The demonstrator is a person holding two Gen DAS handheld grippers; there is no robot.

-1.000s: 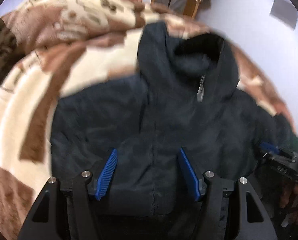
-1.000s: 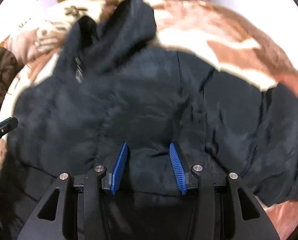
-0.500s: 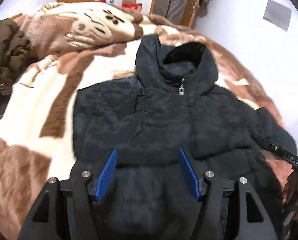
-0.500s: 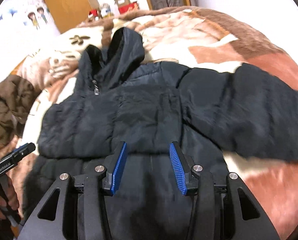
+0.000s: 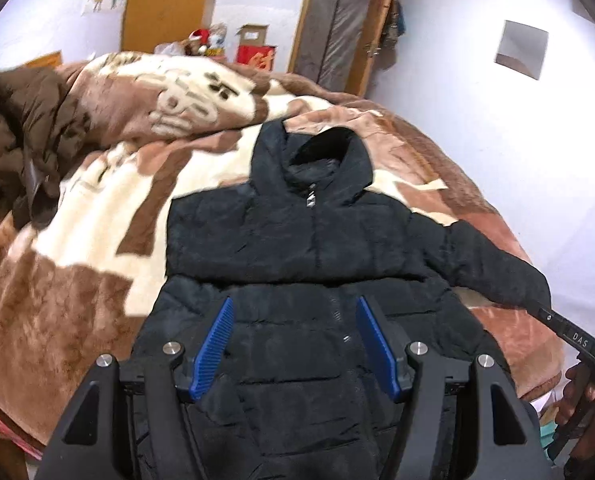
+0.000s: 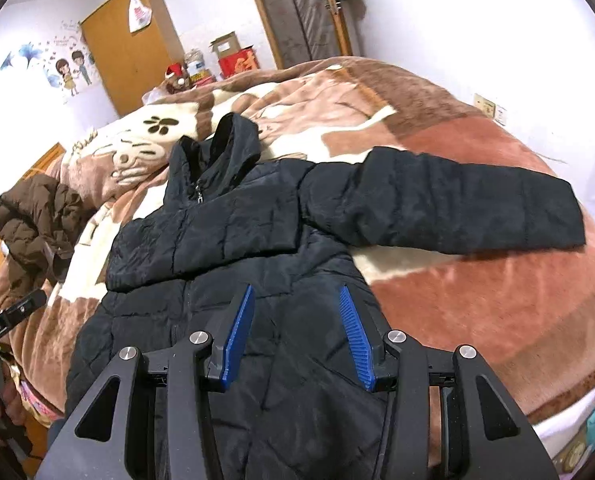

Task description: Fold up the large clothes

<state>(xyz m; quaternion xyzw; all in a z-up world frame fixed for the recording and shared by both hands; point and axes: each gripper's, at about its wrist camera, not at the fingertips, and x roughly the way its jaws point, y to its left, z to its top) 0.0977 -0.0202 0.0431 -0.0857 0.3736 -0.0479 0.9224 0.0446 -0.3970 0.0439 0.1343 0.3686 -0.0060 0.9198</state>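
A black hooded puffer jacket point(image 5: 297, 240) lies front up on a brown and cream blanket point(image 5: 77, 280), hood point(image 5: 317, 156) pointing away. One sleeve is folded across its chest point(image 6: 201, 244); the other sleeve point(image 6: 437, 208) stretches out flat to the right. My left gripper point(image 5: 295, 300) hovers open above the jacket's lower half, with nothing between its blue pads point(image 5: 213, 344). My right gripper point(image 6: 296, 288) is open too, above the lower right part of the jacket and holding nothing. Each gripper shows at the edge of the other's view: the right gripper point(image 5: 569, 336), the left gripper point(image 6: 9, 320).
A brown puffer jacket point(image 5: 25, 140) lies heaped on the bed's left side point(image 6: 33, 220). Behind the bed stand a wooden wardrobe point(image 6: 129, 48), boxes point(image 5: 253, 48) and a door point(image 5: 337, 20). A white wall point(image 5: 517, 140) runs close along the right. The bed's near edge point(image 6: 557, 412) drops off at the lower right.
Both grippers have pulled back and risen away from the jacket, so it looks smaller and the room behind has come into view. The jacket itself has stayed in place.
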